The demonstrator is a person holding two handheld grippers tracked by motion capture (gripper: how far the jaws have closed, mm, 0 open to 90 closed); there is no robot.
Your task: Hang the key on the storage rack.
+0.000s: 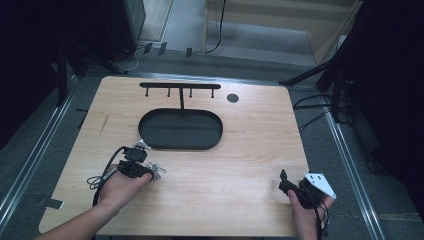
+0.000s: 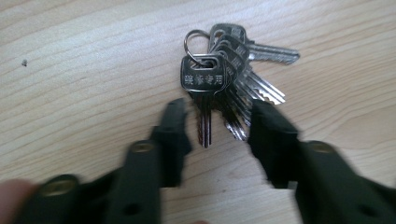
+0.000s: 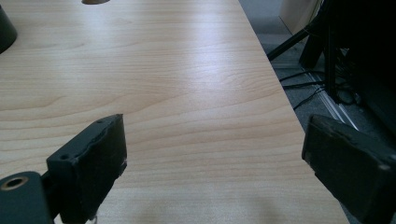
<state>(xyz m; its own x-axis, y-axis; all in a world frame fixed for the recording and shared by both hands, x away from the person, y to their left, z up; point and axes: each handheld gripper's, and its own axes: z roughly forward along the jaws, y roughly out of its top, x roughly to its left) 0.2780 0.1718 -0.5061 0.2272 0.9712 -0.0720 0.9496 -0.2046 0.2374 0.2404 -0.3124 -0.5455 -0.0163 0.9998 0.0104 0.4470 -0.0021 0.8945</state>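
Keys [image 2: 229, 79] on one ring lie flat on the table [image 1: 240, 150], toward its near left corner. Left gripper [image 2: 217, 123] has its jaws apart on both sides of the blades, holding nothing. Its own view shows stamped characters on one key; the high view shows the dark oval tray [image 1: 180, 130] farther back. Right gripper [image 3: 212, 154] is wide open and holds nothing by the near right edge, over bare wood.

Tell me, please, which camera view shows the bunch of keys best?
The left gripper view: the keys lie close up between the open left gripper. The high view shows them small beside that gripper.
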